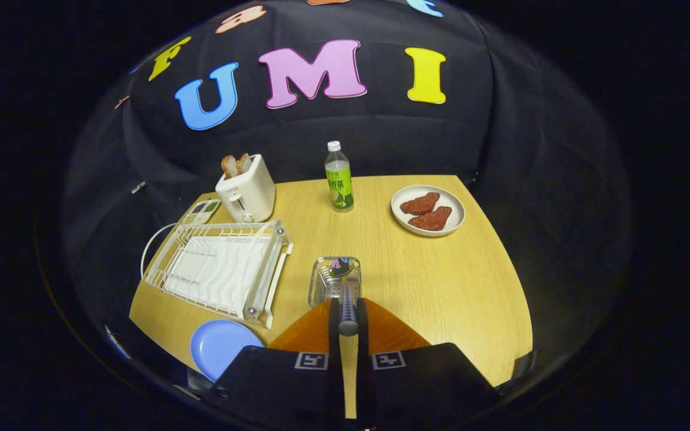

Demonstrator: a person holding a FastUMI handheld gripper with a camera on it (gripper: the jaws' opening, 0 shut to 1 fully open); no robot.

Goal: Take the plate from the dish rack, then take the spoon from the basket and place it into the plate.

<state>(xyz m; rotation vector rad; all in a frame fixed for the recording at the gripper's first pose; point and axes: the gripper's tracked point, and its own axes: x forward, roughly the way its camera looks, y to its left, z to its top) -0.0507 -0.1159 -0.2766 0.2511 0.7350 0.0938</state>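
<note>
Clamping both fingers on the spoon's handle, the gripper [348, 317] holds the spoon [347, 302] with its bowl end still down in the clear basket [333, 280] near the table's [441, 281] front edge. The blue plate [220, 353] lies empty at the front left corner, just beside the empty white dish rack [219, 270]. Near the back edge, a toaster [247, 191] holds bread, a bottle [339, 177] stands, and a white dish [428, 210] carries two reddish pieces.

Claw [348, 320] — black housing, orange wedge panels, two square black-and-white markers.
</note>
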